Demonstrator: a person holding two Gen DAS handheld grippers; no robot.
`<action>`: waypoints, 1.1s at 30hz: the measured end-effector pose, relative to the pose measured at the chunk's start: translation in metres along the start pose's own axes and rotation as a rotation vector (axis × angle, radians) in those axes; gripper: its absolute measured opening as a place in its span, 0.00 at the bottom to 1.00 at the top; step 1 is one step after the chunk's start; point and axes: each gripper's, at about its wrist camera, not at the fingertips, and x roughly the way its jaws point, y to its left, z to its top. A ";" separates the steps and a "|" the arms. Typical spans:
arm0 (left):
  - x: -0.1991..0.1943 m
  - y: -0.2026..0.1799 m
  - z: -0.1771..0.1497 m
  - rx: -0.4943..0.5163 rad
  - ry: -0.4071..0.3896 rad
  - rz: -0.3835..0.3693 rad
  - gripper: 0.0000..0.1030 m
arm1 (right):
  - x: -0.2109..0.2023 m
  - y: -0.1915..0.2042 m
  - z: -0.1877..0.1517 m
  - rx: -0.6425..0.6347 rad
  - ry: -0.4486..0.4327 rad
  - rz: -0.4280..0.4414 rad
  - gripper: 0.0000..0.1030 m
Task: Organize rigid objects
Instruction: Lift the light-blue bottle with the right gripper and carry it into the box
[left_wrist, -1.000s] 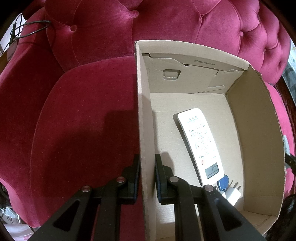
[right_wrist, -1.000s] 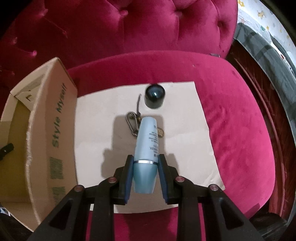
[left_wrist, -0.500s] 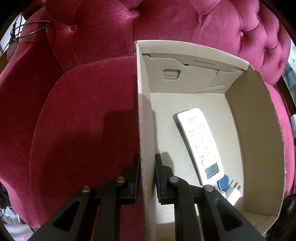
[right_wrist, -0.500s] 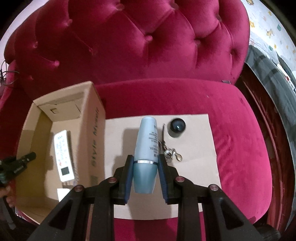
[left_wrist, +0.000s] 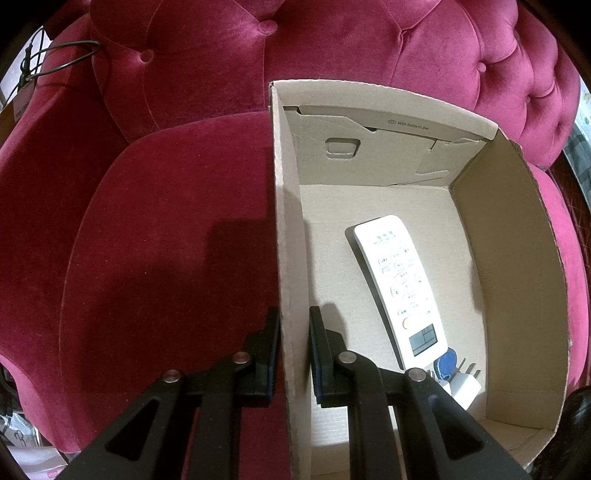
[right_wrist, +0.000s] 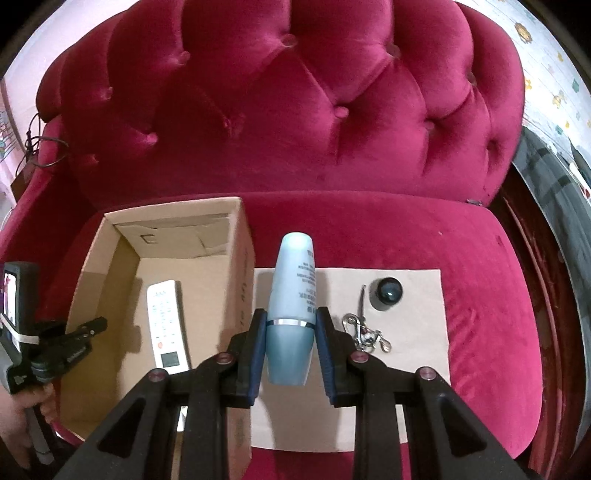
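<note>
Where remote (left_wrist: 400, 291) ends, gripper arm hides charger (left_wrist: 466, 384).

A crimson tufted velvet sofa (right_wrist: 369, 229) carries everything, its buttoned back rising toward twelve o'clock. On the seat at about nine o'clock stands an open cardboard box (right_wrist: 242, 258), and touching its three o'clock wall lies a flat cardboard sheet (right_wrist: 417, 332). In the left wrist view the box (left_wrist: 513, 258) fills the three o'clock side, with bare cushion (left_wrist: 166, 240) at nine.

A home living room: tufted crimson velvet sofa (right_wrist: 295, 122), patterned wallpaper (right_wrist: 546, 70).
</note>
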 end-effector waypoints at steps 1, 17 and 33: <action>0.000 0.000 0.000 0.000 0.000 0.000 0.15 | 0.000 0.003 0.001 -0.005 -0.002 0.004 0.26; 0.000 0.000 0.000 0.000 0.000 0.000 0.15 | 0.015 0.060 0.008 -0.096 0.013 0.076 0.26; 0.000 -0.001 -0.001 -0.002 0.001 -0.003 0.15 | 0.064 0.101 -0.001 -0.159 0.111 0.086 0.26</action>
